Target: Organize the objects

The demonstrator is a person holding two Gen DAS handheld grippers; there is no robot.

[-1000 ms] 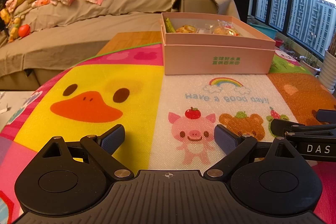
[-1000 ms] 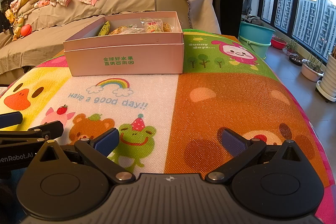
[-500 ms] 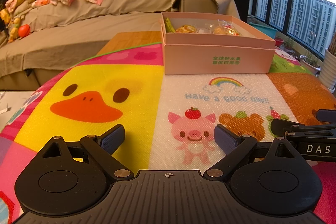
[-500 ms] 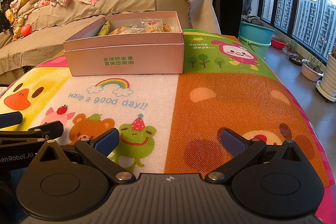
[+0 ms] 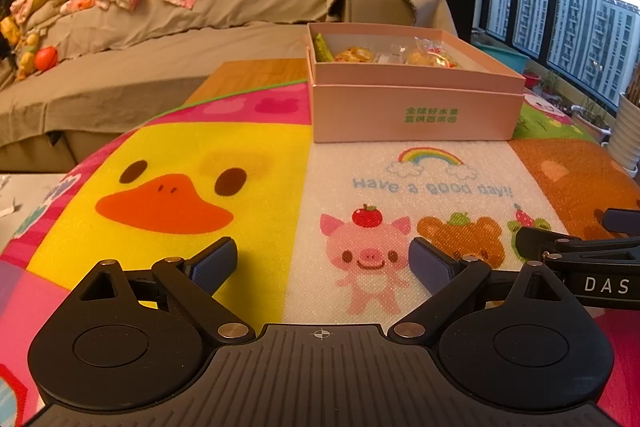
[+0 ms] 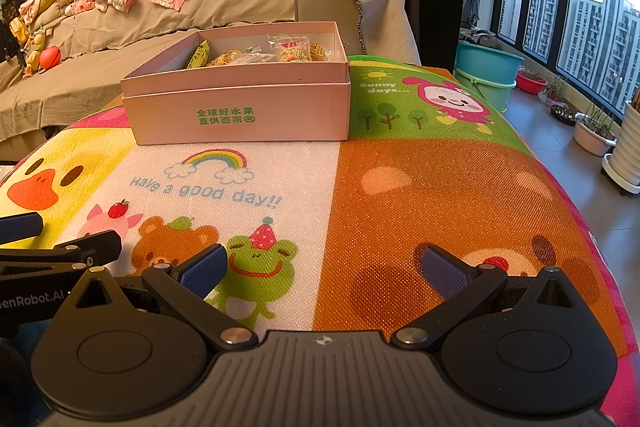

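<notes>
Both grippers rest low over the cartoon play mat (image 5: pixel 240 155), side by side: the left gripper (image 5: pixel 322 261) and the right gripper (image 6: pixel 324 269) each stand spread wide with nothing between the pads, probably a ready pose. Ahead, well apart from both, the pink box (image 6: pixel 240 107) sits open-topped on the mat, wrapped snacks (image 6: pixel 288 51) inside, easy to reach from above.

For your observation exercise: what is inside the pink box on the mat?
Inside the pink box lie wrapped snacks and a yellow-green packet. The near wall hides the box floor and anything lying lower.
</notes>
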